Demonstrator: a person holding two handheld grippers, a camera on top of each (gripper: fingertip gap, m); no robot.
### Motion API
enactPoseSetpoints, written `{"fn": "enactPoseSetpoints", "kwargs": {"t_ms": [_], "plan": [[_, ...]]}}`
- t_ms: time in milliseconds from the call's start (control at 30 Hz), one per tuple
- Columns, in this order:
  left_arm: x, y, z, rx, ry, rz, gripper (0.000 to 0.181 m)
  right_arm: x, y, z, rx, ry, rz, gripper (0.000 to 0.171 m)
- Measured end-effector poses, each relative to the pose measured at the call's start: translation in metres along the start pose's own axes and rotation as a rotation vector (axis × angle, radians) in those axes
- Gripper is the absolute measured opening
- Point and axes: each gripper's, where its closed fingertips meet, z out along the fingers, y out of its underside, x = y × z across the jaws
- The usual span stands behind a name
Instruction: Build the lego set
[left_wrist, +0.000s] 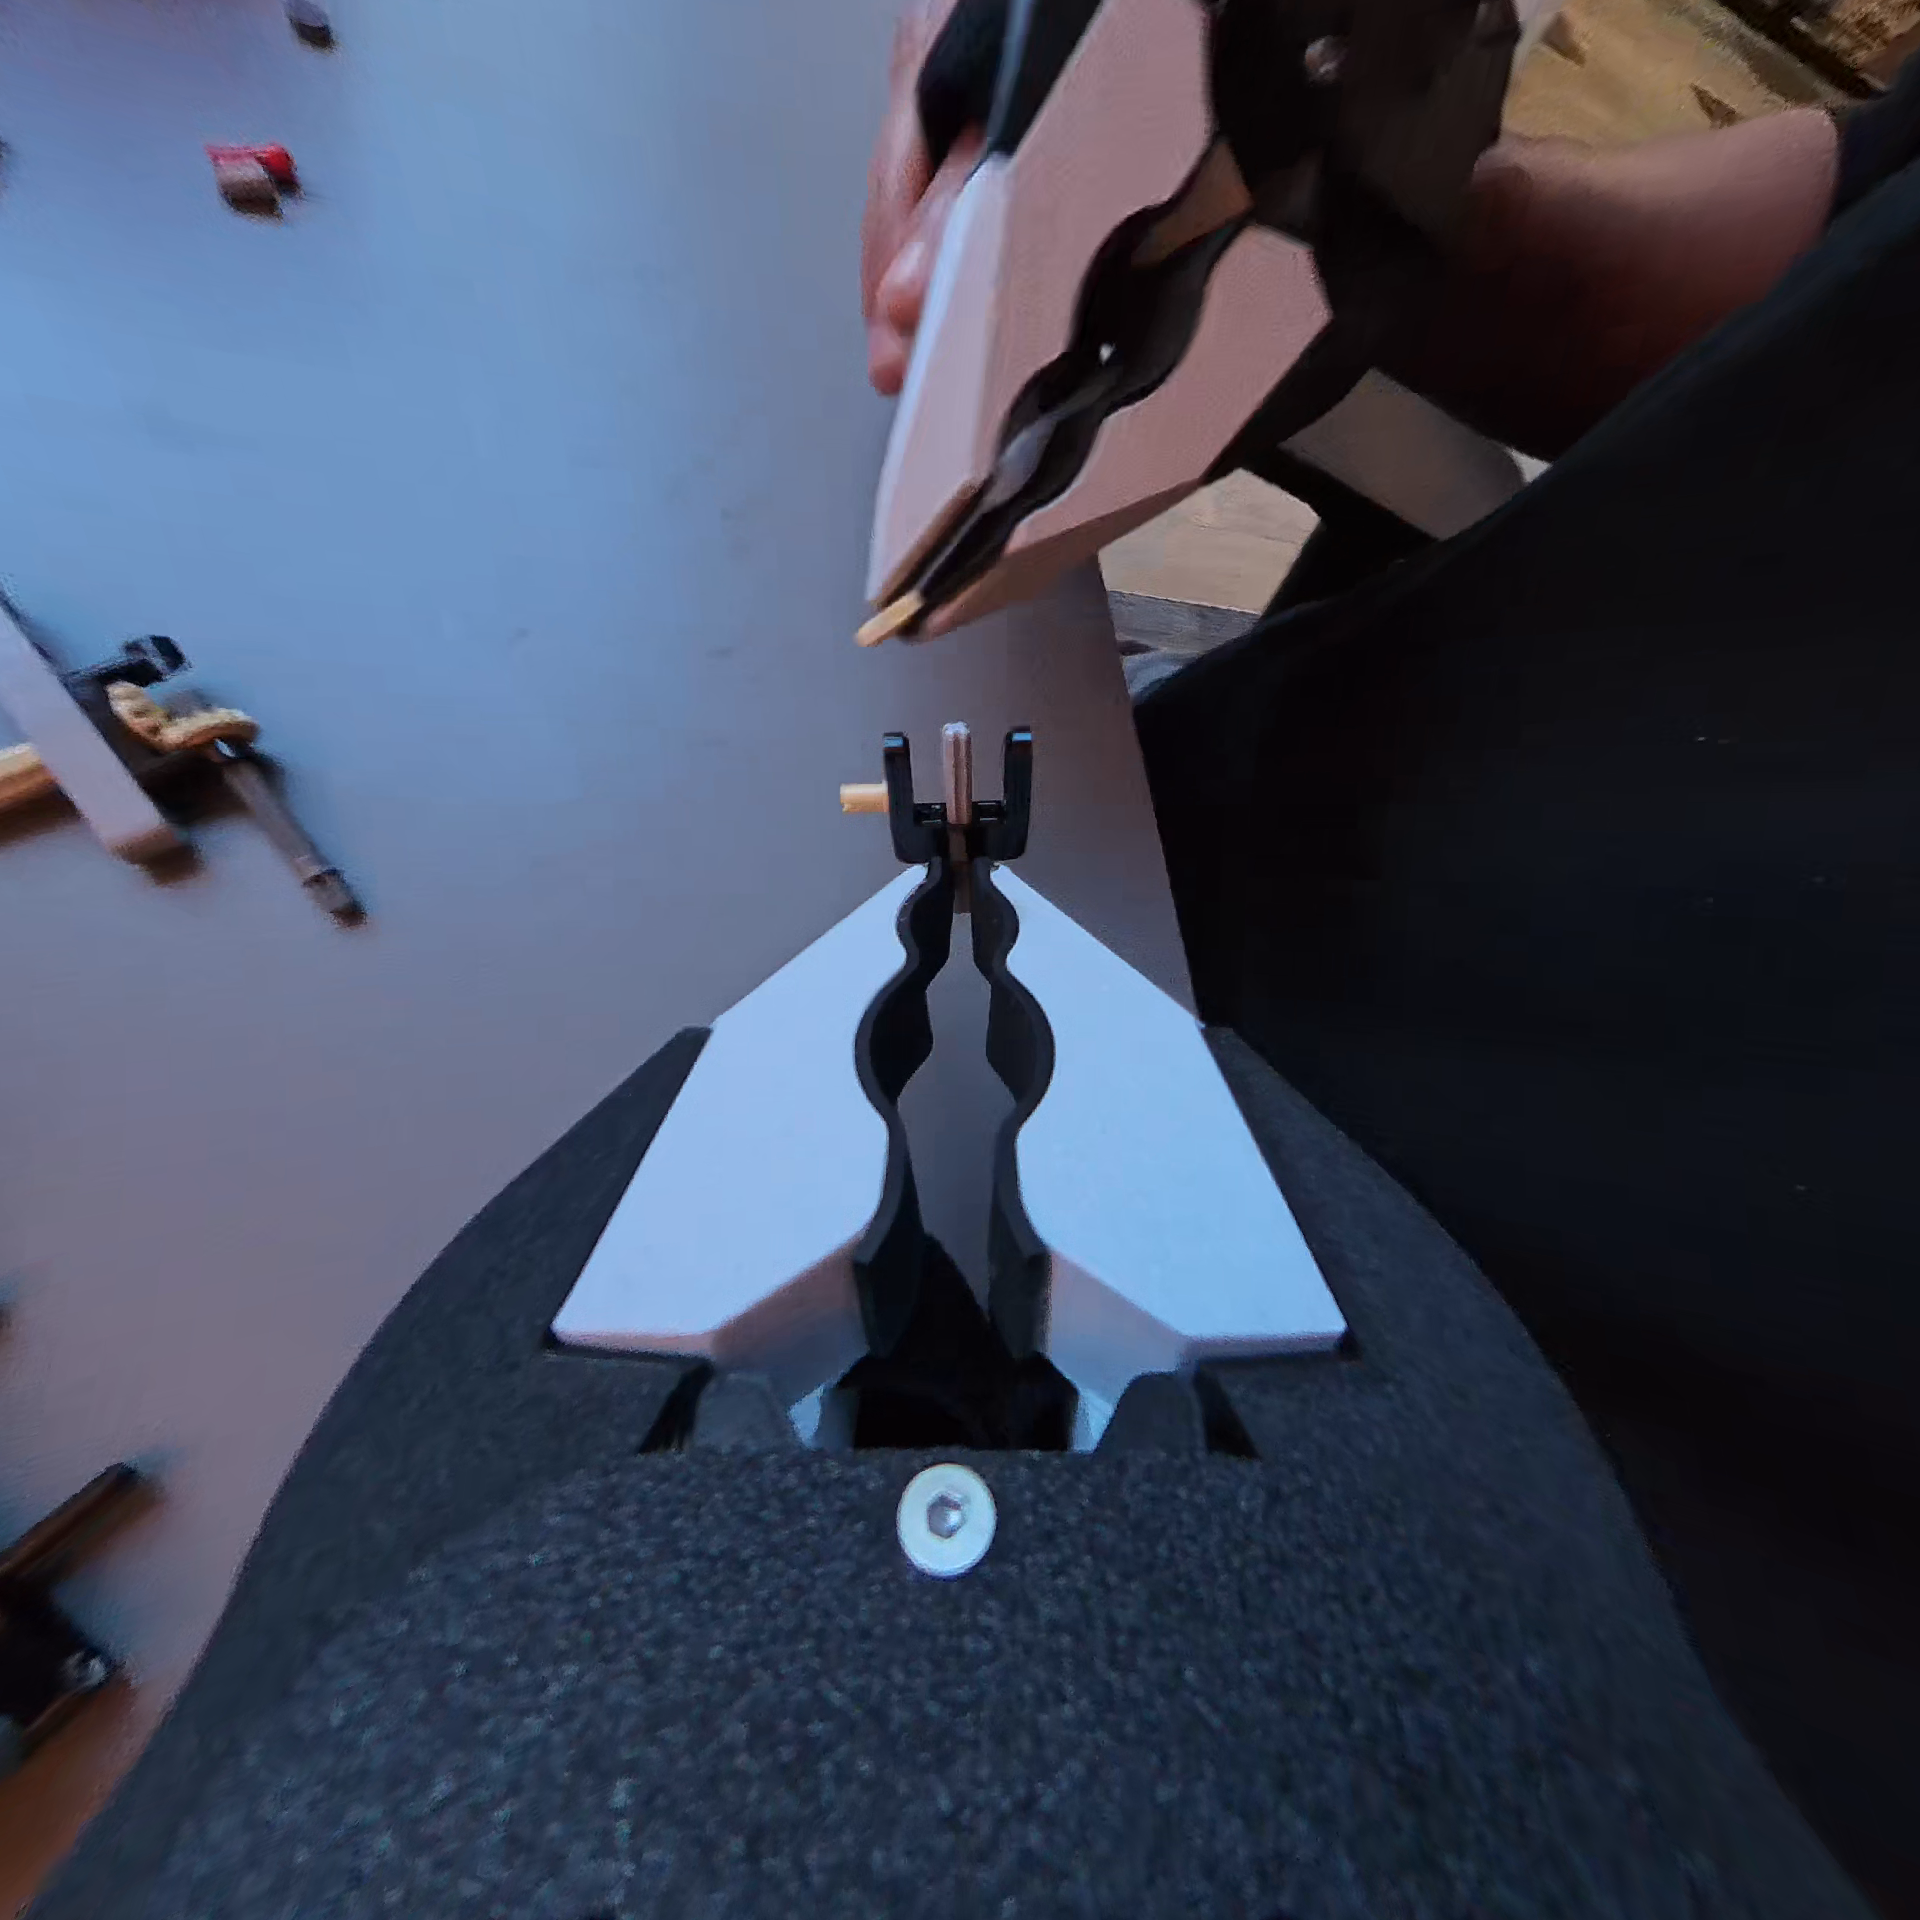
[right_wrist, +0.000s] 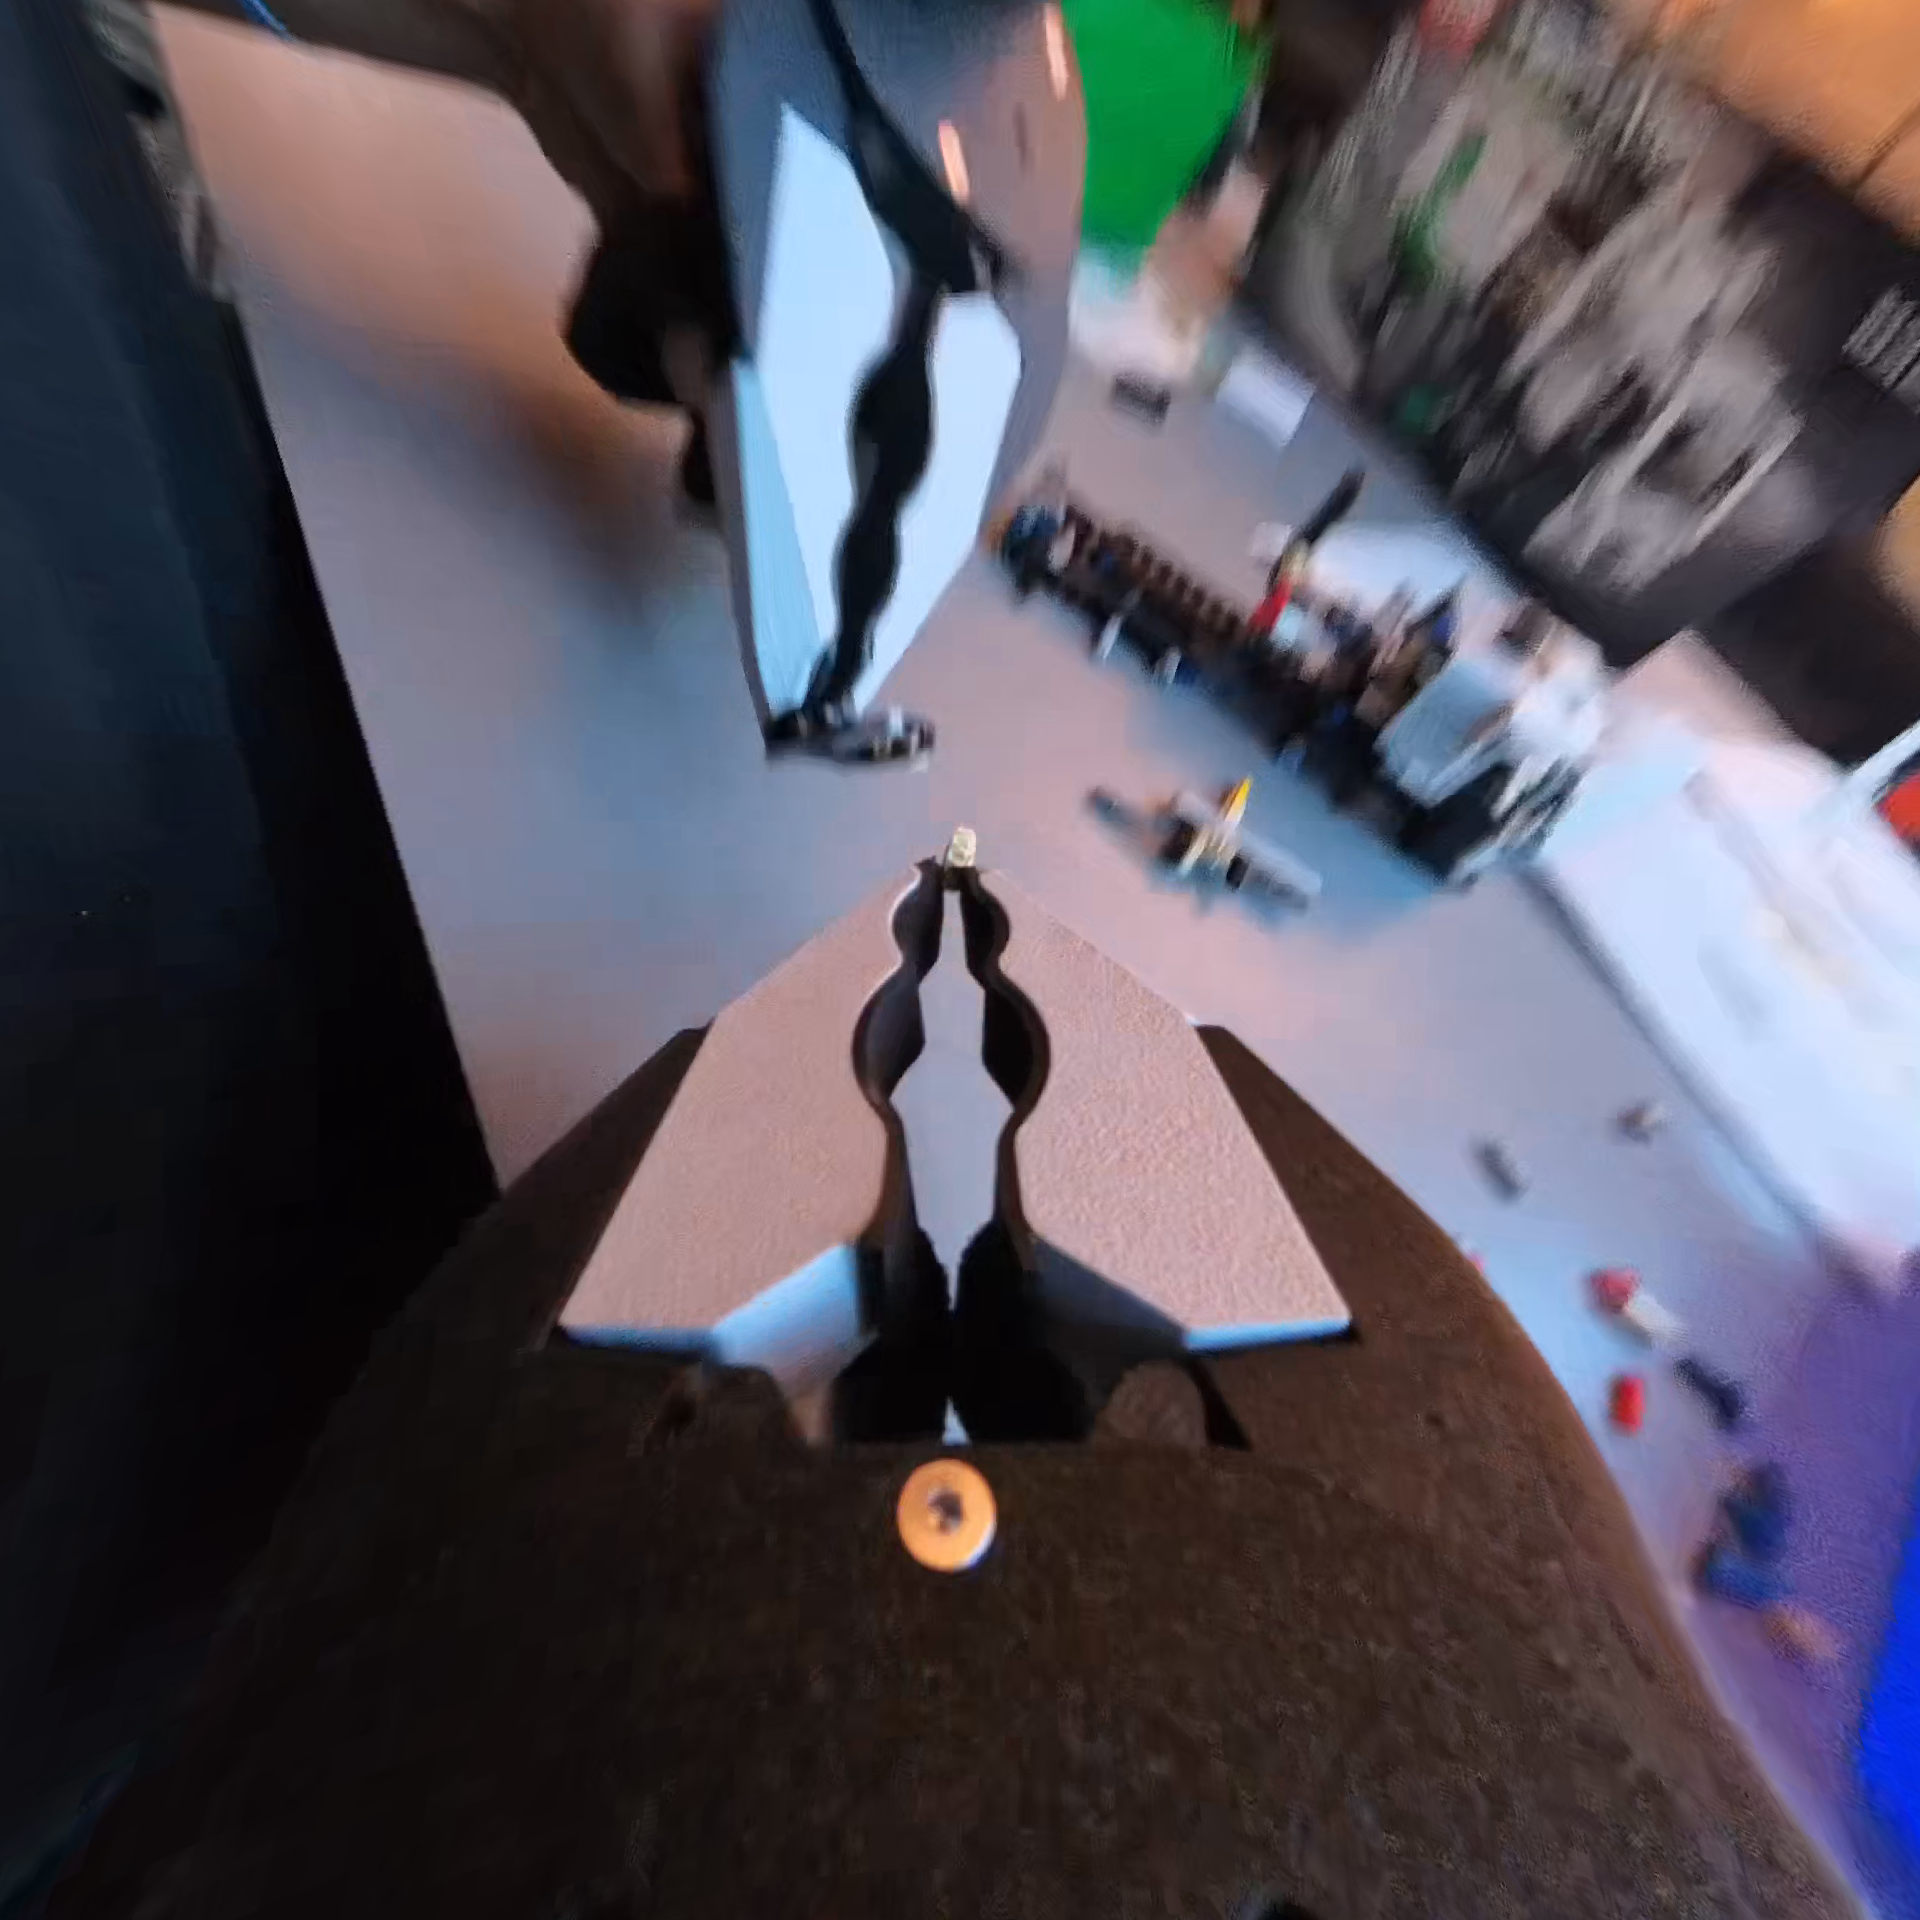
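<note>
Left gripper (left_wrist: 957, 868): centre of the left wrist view, tips pinched together on a small black fork-shaped piece (left_wrist: 957, 795).
Fork piece: stands upright just past the tips, two prongs pointing up, a short grey pin (left_wrist: 954, 764) between them and a tan peg (left_wrist: 860, 798) sticking out to the left.
Right gripper (left_wrist: 902, 621): upper middle of the left wrist view, angled down toward the fork piece, apart from it; jaws nearly closed, pinching a small tan piece (left_wrist: 889, 623) at the tips.
Right gripper, own view (right_wrist: 951, 881): jaws narrow, a tiny pale piece (right_wrist: 958, 844) showing at the tips; blur hides its shape.
Left gripper, seen from the right (right_wrist: 847, 727): upper middle of the frame, pointing down, dark part at its tips.
Hand (left_wrist: 904, 260): holds the right gripper, top of the left wrist view.
Table (left_wrist: 520, 468): grey, loose parts at the left edge, among them a red piece (left_wrist: 252, 171) at the upper left and a dark assembly (left_wrist: 197, 748) at the middle left.
Right side of the right wrist view: a blurred, long dark build (right_wrist: 1195, 613) and scattered small red and dark pieces (right_wrist: 1631, 1340) on the table.
Lower right corner: blue patch (right_wrist: 1870, 1714), too blurred to identify.
</note>
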Motion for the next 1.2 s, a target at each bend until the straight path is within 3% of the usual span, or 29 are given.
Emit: {"fn": "enactPoseSetpoints", "kwargs": {"t_ms": [33, 100, 267, 733, 867, 967, 1200], "plan": [[-0.001, -0.003, -0.001, 0.020, -0.029, 0.026, 0.001, 0.004, 0.010, 0.002, -0.068, 0.009, 0.037, 0.003], [-0.003, -0.008, -0.002, 0.060, -0.087, 0.070, 0.001, 0.013, 0.015, 0.003, -0.110, 0.074, -0.038, 0.003], [-0.025, -0.009, -0.006, 0.094, -0.300, 0.130, 0.001, 0.006, 0.034, 0.008, -0.284, -0.005, -0.222, 0.003], [-0.038, -0.005, -0.004, 0.136, -0.473, 0.100, 0.001, -0.006, 0.039, 0.009, -0.258, -0.163, -0.119, 0.012], [-0.038, -0.008, -0.003, 0.155, -0.521, 0.112, 0.001, -0.002, -0.004, 0.010, -0.030, -0.187, 0.168, 0.014], [-0.037, -0.012, -0.003, 0.175, -0.558, 0.115, 0.002, 0.008, -0.020, 0.019, 0.049, -0.175, 0.447, 0.022], [-0.036, -0.015, -0.001, 0.174, -0.612, 0.120, 0.002, 0.014, -0.017, 0.029, 0.067, -0.019, 0.637, 0.004]]}}
